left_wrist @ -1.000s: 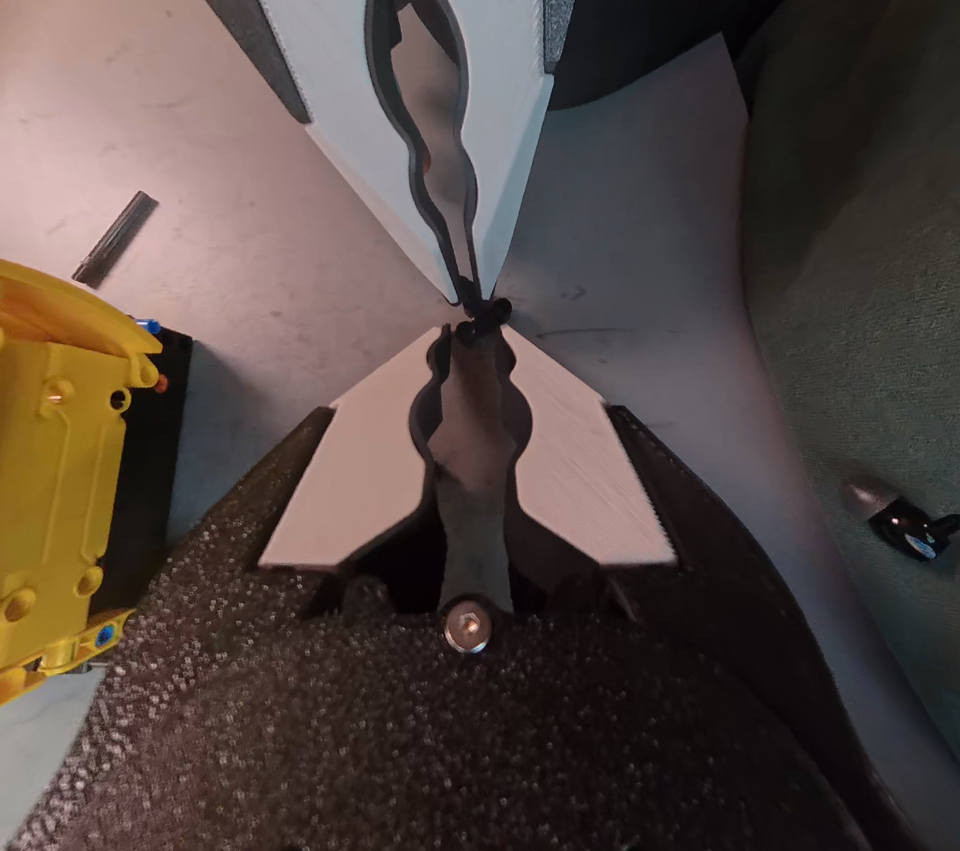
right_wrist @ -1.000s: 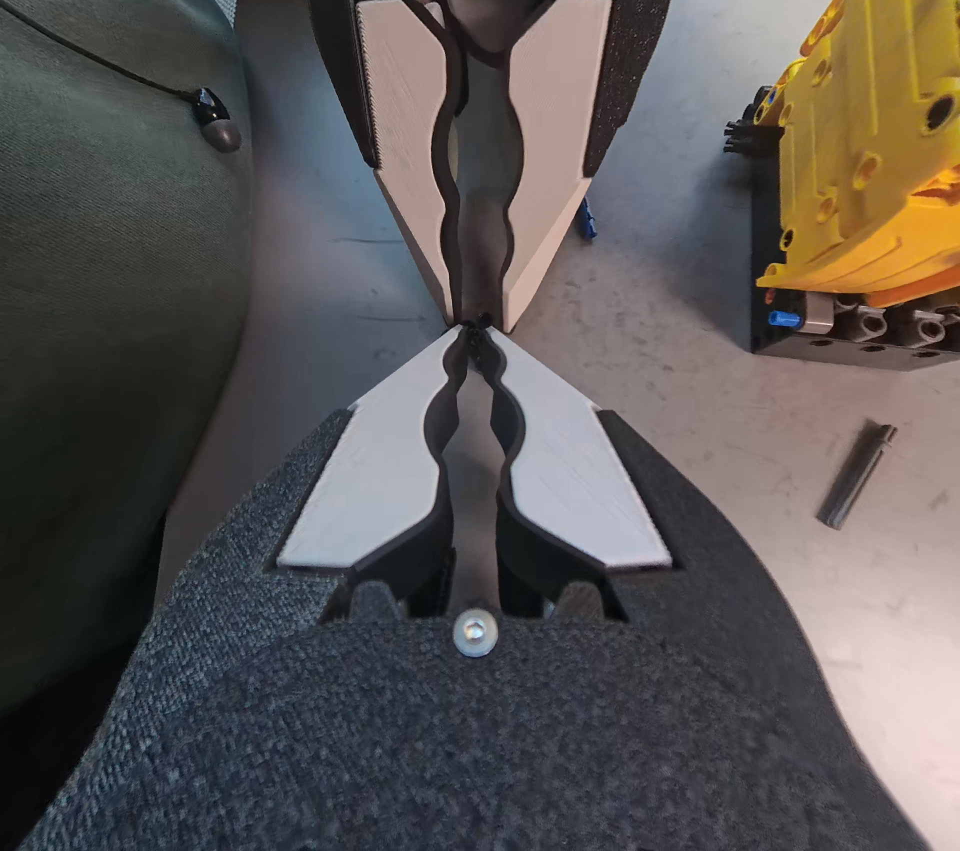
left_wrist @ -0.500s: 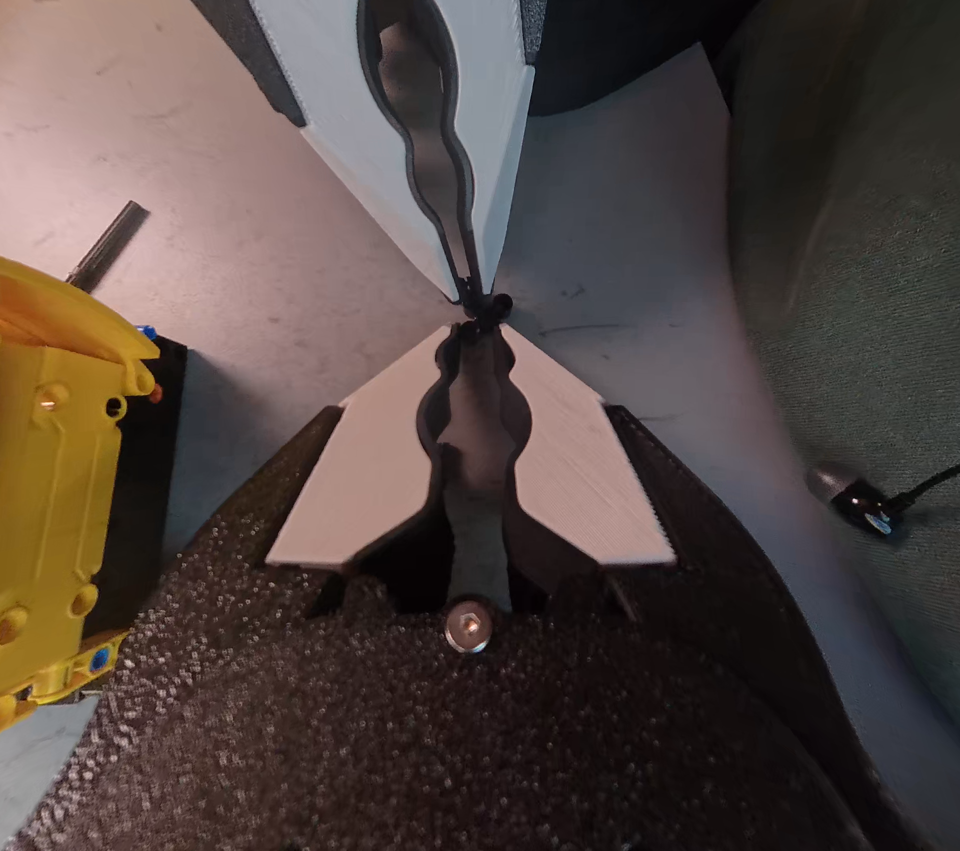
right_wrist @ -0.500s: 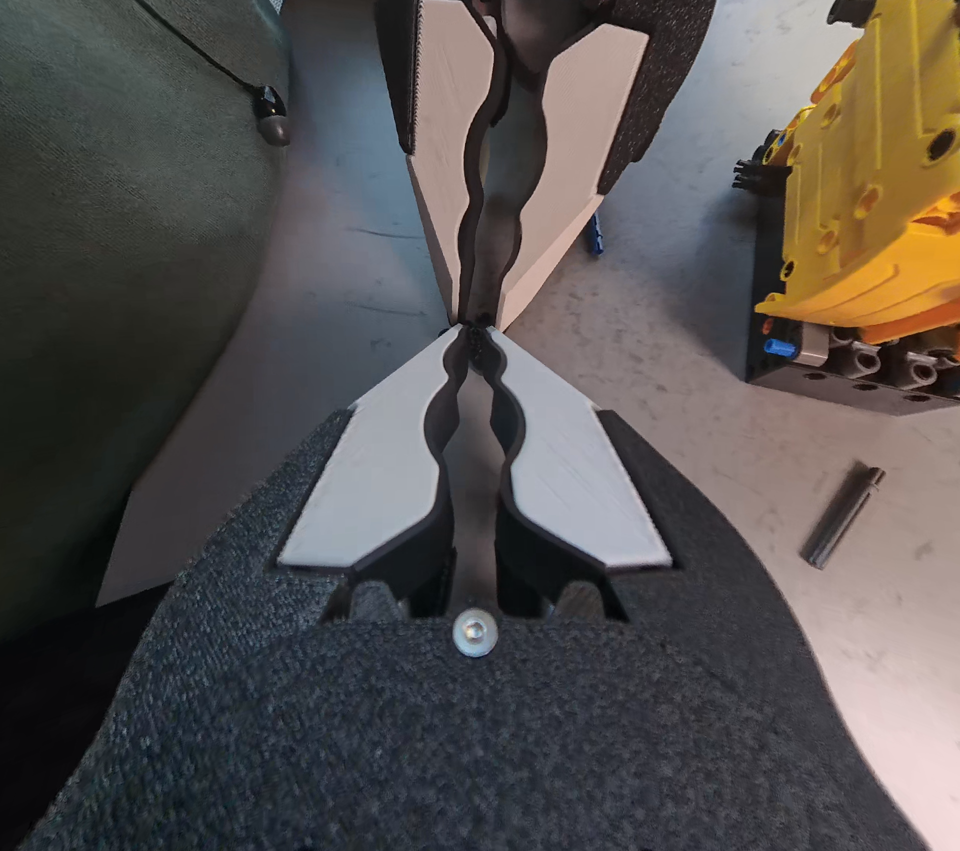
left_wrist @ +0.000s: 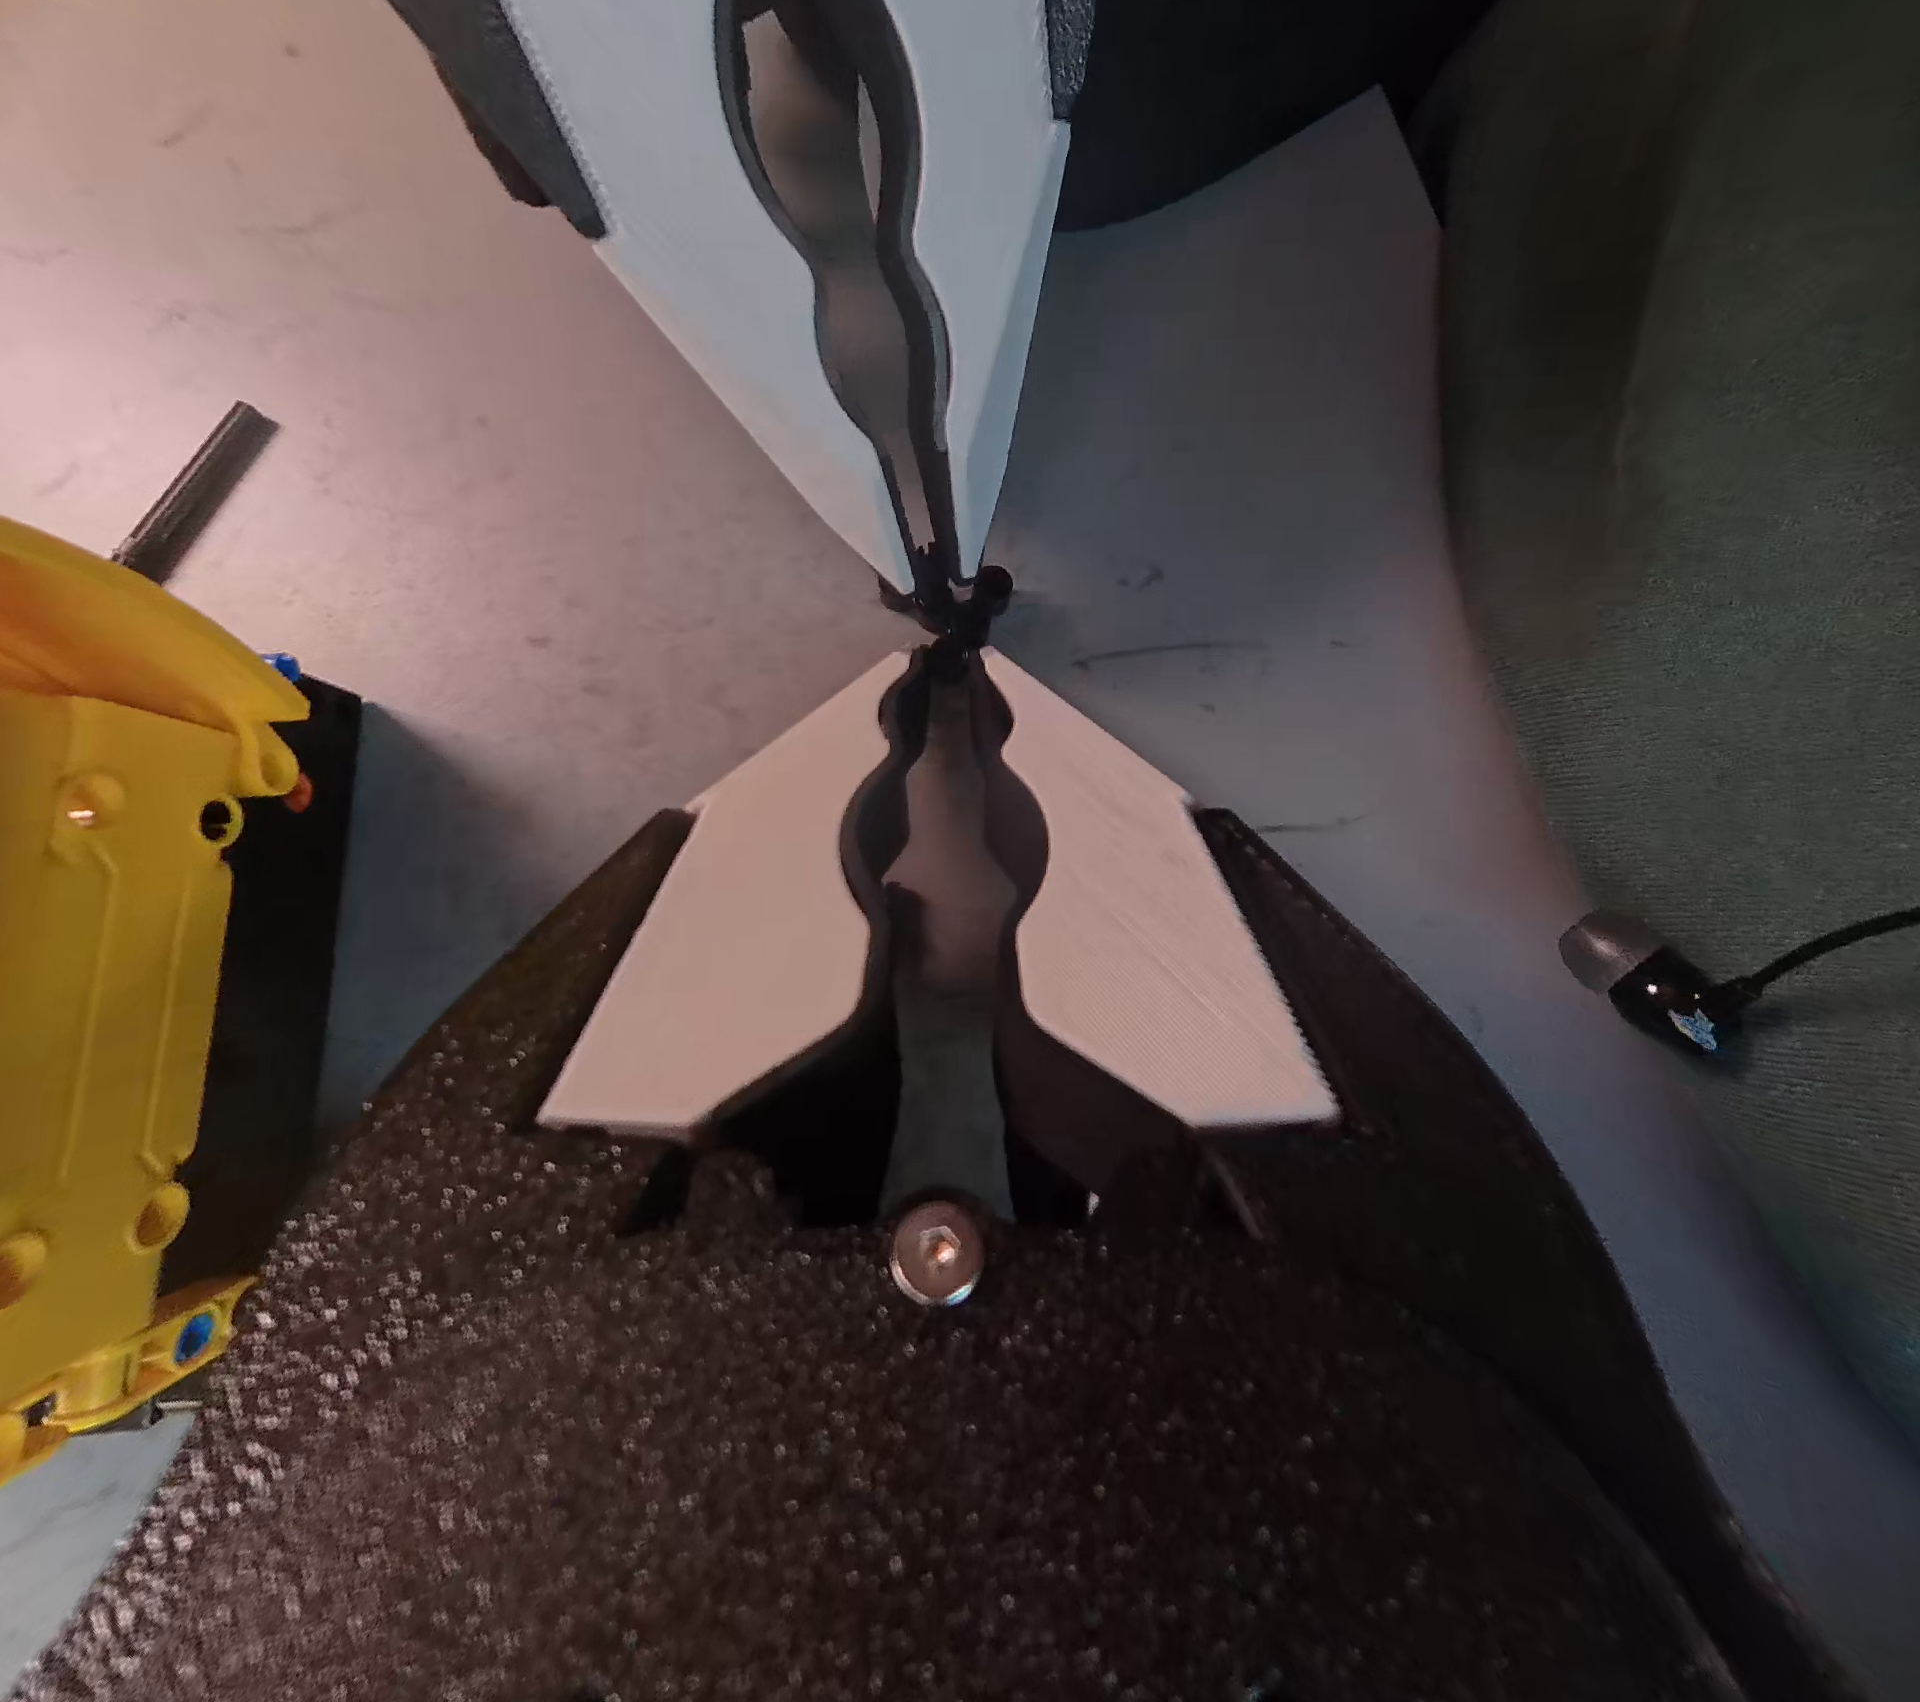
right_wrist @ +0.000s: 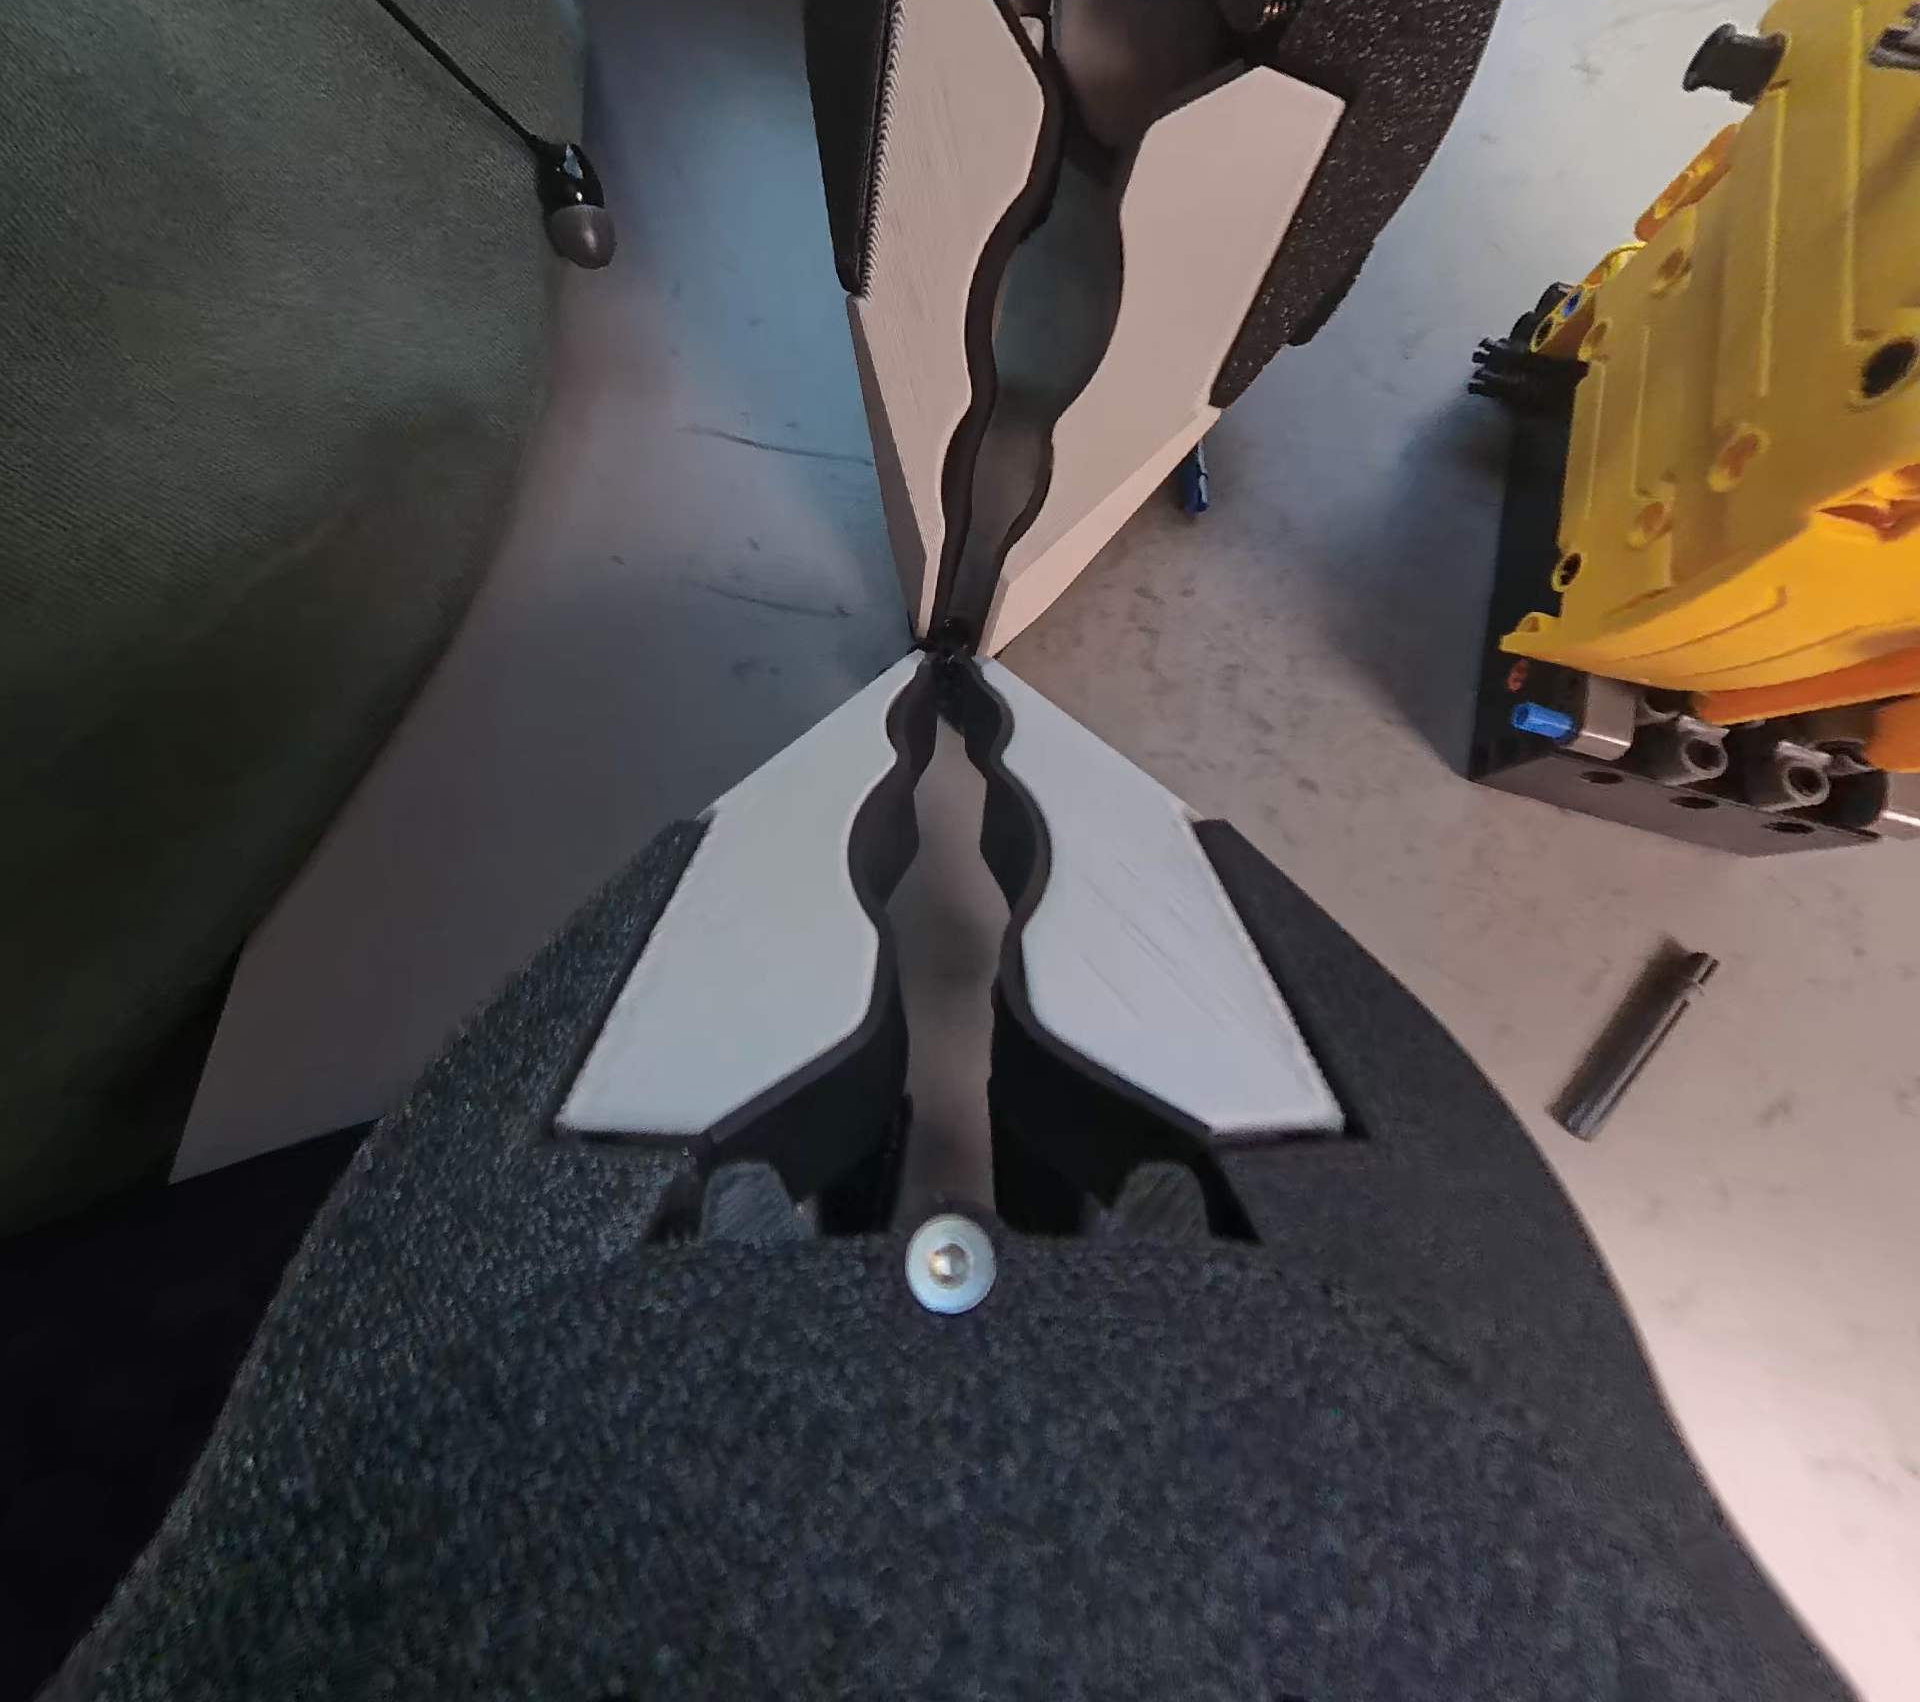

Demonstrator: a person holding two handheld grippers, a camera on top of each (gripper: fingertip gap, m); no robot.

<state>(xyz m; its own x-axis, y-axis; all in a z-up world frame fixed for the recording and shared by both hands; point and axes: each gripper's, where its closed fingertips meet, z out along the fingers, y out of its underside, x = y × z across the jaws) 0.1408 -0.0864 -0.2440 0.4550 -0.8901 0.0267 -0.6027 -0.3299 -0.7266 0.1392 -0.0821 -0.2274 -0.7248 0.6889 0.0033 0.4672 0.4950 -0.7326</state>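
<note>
Two hand-held grippers meet tip to tip above a pale counter [left_wrist: 520,364]. The left hand-held gripper [left_wrist: 948,653] and the right hand-held gripper [right_wrist: 948,660] each have their jaws pressed together, both pinching one tiny black part [left_wrist: 951,603] between them, clear of the counter. A yellow and black brick model [right_wrist: 1704,509] sits to the right gripper's right, a loose dark rod [right_wrist: 1631,1039] near it.

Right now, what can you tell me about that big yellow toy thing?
The yellow toy looks like shiny plastic building pieces with round holes and raised lines. It sits on a black studded base on the pale table, with small blue pins poking out. No tongs touch it. A dark rod lies nearby.
</note>
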